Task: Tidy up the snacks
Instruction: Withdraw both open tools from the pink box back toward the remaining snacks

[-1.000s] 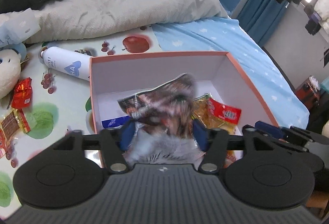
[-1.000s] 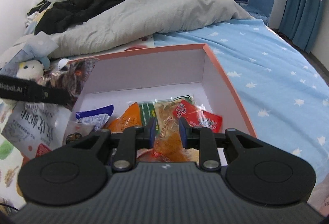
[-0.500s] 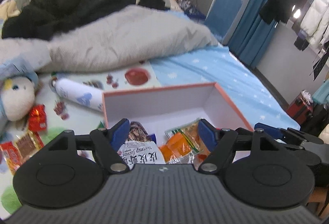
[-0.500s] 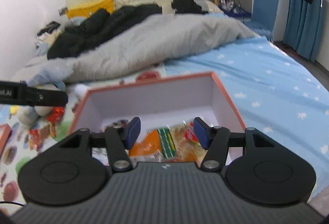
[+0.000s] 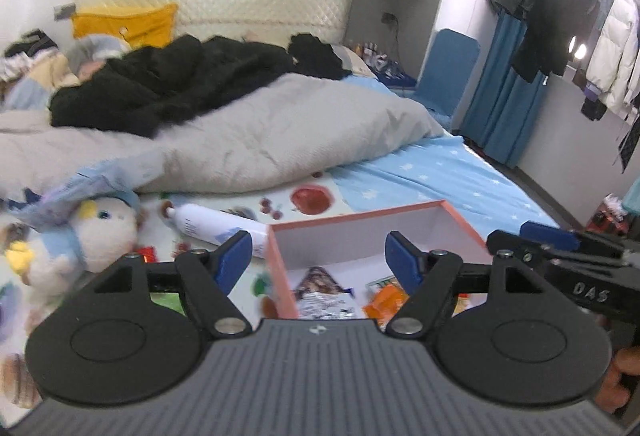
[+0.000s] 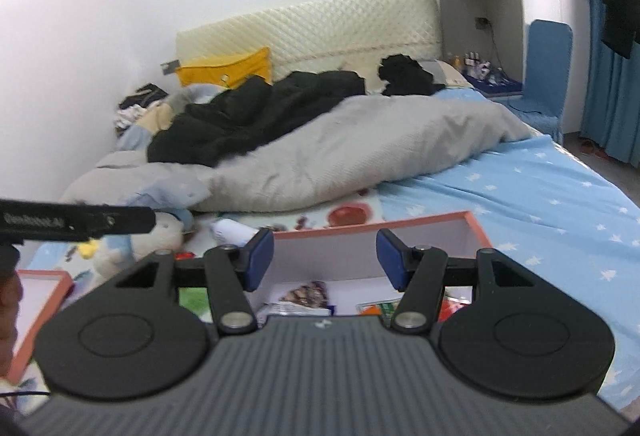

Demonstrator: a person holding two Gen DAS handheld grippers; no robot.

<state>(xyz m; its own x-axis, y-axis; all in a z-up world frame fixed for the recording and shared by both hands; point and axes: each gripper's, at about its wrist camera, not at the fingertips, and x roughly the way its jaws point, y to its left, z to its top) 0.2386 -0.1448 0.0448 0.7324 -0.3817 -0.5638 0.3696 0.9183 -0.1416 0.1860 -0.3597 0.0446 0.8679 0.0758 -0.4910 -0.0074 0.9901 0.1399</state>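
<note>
An orange-rimmed white box (image 5: 360,214) (image 6: 372,228) lies on the bed and holds several snack packets: a dark brown-and-silver packet (image 5: 320,284) (image 6: 306,292) on its left, orange and green ones (image 5: 386,292) (image 6: 376,308) on its right. My left gripper (image 5: 319,256) hangs open above the box's near left corner with nothing between its blue pads. My right gripper (image 6: 325,256) is raised over the box's near edge, open too, holding nothing. The other gripper's black body shows at the right of the left wrist view (image 5: 560,260) and at the left of the right wrist view (image 6: 76,222).
A white spray bottle (image 5: 216,226) and a plush toy (image 5: 92,232) lie left of the box on a fruit-print mat, with small red snack wrappers (image 5: 146,252) nearby. A second orange-rimmed tray (image 6: 36,312) sits far left. A grey duvet (image 5: 260,140) and black clothes (image 5: 180,76) fill the bed behind.
The left gripper let go of the brown-and-silver packet, which now lies in the box. The right gripper's jaws opened. Both grippers rose and tilted up, so the box sits lower in both views.
</note>
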